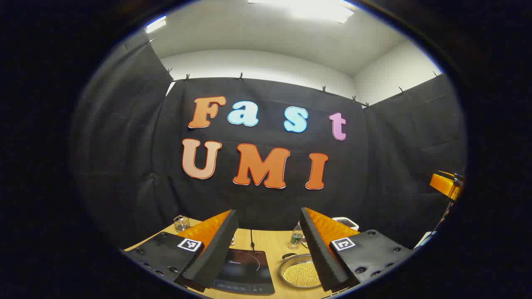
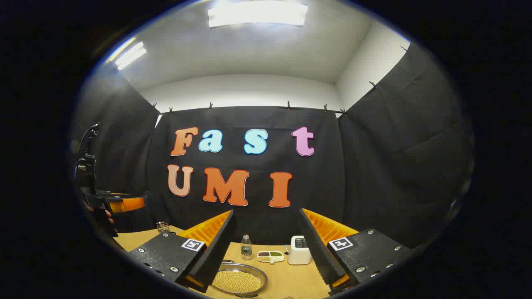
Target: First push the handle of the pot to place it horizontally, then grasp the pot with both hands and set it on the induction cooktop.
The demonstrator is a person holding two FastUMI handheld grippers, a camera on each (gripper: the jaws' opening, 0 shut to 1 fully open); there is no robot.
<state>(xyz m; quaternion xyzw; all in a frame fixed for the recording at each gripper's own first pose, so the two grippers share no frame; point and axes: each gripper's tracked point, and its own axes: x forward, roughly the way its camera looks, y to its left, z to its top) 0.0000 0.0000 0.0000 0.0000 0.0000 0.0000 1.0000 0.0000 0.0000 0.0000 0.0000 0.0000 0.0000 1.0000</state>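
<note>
A round metal pot filled with yellow beans sits on the wooden table, just right of the black induction cooktop. A short dark handle shows at the pot's far left rim. My left gripper is open and held above the near edge of the table, with the cooktop between its fingers and the pot by the right finger. The right gripper view has the pot low and left of centre, under my open right gripper. Neither gripper touches anything.
A water bottle, a small divided dish of beans and a white toaster stand behind the pot. A glass stands at the far left corner. A hand holds the left gripper at the left edge.
</note>
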